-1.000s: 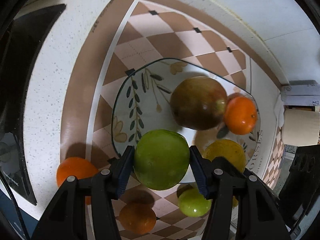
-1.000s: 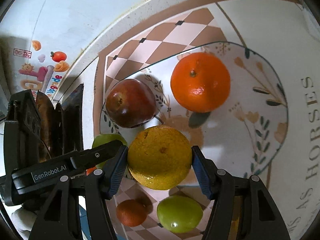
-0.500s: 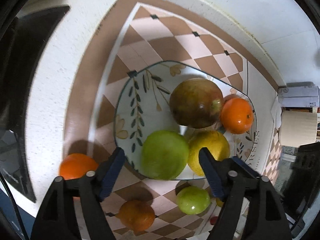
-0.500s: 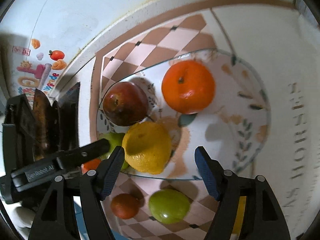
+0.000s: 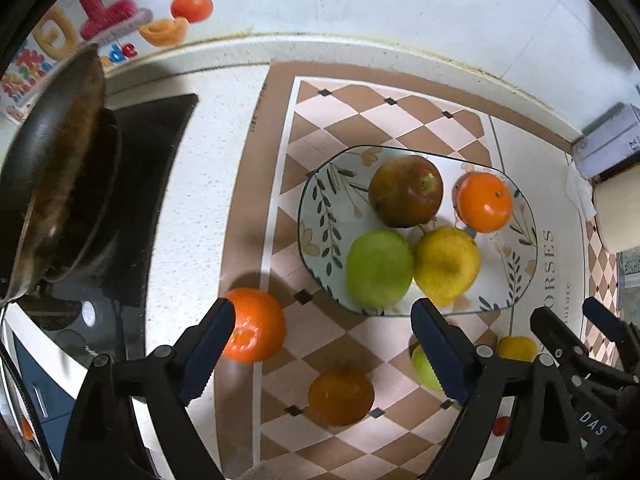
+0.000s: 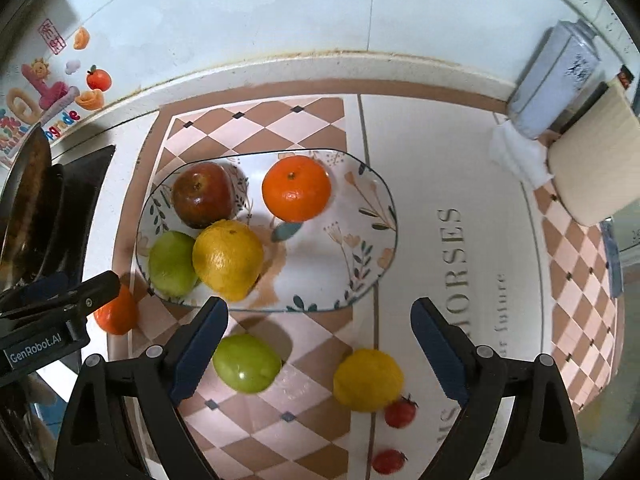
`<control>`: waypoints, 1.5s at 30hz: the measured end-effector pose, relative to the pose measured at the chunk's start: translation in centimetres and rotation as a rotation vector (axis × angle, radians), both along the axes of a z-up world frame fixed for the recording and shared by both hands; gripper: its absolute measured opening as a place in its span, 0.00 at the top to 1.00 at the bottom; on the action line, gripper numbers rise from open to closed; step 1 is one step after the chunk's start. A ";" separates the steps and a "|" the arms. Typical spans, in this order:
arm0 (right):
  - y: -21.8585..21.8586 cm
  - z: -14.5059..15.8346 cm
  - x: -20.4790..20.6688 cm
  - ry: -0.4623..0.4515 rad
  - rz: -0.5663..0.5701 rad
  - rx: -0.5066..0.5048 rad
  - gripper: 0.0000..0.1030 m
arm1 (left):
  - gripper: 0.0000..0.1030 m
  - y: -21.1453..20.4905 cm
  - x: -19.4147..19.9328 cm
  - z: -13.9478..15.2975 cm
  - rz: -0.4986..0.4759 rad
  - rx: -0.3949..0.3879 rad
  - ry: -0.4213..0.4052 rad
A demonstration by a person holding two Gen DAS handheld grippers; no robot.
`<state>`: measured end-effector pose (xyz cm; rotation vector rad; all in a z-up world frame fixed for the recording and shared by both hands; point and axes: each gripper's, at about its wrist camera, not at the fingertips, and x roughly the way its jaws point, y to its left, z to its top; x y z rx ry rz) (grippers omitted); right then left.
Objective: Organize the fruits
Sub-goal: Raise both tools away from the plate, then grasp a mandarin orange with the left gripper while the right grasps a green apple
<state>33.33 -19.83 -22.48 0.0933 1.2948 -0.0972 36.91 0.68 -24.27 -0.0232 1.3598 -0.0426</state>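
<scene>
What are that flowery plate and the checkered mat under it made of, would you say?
The plate looks like glazed ceramic: a glossy white surface with printed leaves and flowers and a thin dark rim, though melamine can't be ruled out. The mat seems to be a flat, smooth printed sheet, maybe vinyl or rubber-backed fabric; it lies matte with crisp printed lettering.

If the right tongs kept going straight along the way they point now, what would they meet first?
Probably bare mat: the open right tongs aim between the green apple and the lemon, though depth is hard to judge.

White wall (image 6: 280, 8), speckled counter (image 5: 192, 208)
</scene>
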 end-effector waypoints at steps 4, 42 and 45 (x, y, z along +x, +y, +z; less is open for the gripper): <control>0.2 2.2 -2.1 -0.042 -0.007 -0.013 0.08 | 0.13 -0.2 -2.2 2.1 -0.005 0.019 -0.063; 1.4 9.3 -14.7 -0.163 -0.041 0.135 0.08 | 0.13 2.4 -15.7 12.2 0.006 0.110 -0.370; 1.9 5.6 -12.3 -0.098 -0.041 0.186 0.08 | 0.13 3.9 -13.9 10.0 0.045 0.178 -0.316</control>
